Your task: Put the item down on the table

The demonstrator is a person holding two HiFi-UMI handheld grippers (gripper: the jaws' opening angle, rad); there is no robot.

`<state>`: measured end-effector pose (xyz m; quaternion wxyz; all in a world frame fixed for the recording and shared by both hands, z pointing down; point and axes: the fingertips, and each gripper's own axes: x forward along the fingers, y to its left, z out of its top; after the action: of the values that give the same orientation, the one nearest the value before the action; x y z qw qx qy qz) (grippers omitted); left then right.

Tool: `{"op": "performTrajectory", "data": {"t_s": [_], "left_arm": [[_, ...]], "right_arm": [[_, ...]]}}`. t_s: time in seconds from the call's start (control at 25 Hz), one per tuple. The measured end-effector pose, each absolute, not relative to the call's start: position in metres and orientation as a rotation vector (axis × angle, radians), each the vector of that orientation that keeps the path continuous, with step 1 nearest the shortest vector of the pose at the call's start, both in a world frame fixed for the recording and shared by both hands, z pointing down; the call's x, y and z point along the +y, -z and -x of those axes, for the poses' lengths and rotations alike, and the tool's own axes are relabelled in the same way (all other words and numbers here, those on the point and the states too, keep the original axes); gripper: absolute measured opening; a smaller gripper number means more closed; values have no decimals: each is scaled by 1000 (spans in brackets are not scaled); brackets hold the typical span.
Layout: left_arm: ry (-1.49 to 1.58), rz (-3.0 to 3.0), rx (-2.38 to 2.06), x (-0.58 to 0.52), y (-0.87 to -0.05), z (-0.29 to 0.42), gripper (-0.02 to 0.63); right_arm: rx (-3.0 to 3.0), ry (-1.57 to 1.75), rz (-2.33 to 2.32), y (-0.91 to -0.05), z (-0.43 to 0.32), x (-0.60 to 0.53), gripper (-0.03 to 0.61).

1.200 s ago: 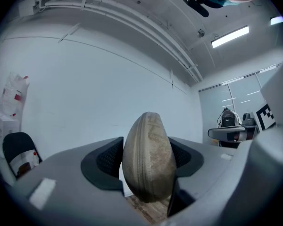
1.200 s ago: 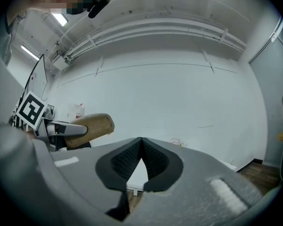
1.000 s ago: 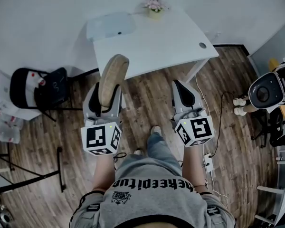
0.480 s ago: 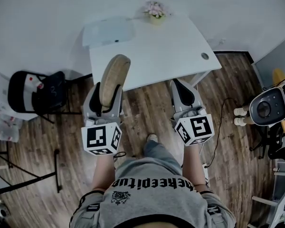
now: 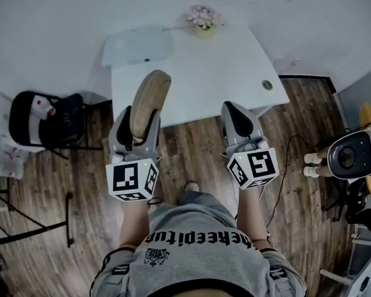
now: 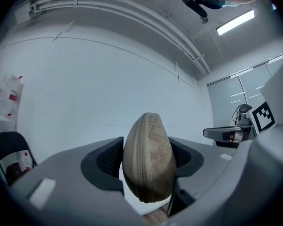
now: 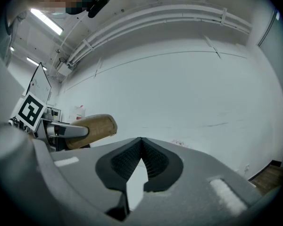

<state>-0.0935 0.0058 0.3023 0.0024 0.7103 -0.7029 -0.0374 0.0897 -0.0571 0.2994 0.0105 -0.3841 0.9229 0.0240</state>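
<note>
My left gripper (image 5: 140, 117) is shut on a tan oval zipped case (image 5: 148, 103), which stands edge-up between the jaws and sticks out past them (image 6: 148, 161). It hangs over the near edge of the white table (image 5: 198, 73). My right gripper (image 5: 237, 116) is shut with nothing in it, its jaw pads meeting at the tips (image 7: 141, 145). It hovers over the wooden floor just before the table's near right edge. In the right gripper view the case (image 7: 92, 128) shows at the left.
On the table lie a pale flat tray (image 5: 138, 44) at the back left and a small pot of pink flowers (image 5: 203, 18) at the back. A black chair (image 5: 46, 119) stands left. A white robot (image 5: 352, 153) and cables are at the right.
The table has come nearer in the head view: both grippers are now closer to its near edge. The case stays gripped the same way.
</note>
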Motion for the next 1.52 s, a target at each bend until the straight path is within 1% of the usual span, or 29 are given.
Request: {"op": "performTrajectory", "data": {"t_s": [0.28, 0.56, 0.88, 1.52], "left_arm": [[119, -2215, -2227, -16, -303, 72, 284], [82, -2210, -2234, -35, -307, 72, 284], [58, -2231, -2190, -78, -313, 85, 284], [24, -2323, -2068, -185, -322, 129, 282]], "right_arm": [[2893, -56, 1149, -306, -106, -83, 0], [2892, -14, 1132, -314, -105, -103, 0], [2883, 18, 1184, -320, -94, -140, 0], [2846, 28, 1283, -319, -43, -231, 0]]}}
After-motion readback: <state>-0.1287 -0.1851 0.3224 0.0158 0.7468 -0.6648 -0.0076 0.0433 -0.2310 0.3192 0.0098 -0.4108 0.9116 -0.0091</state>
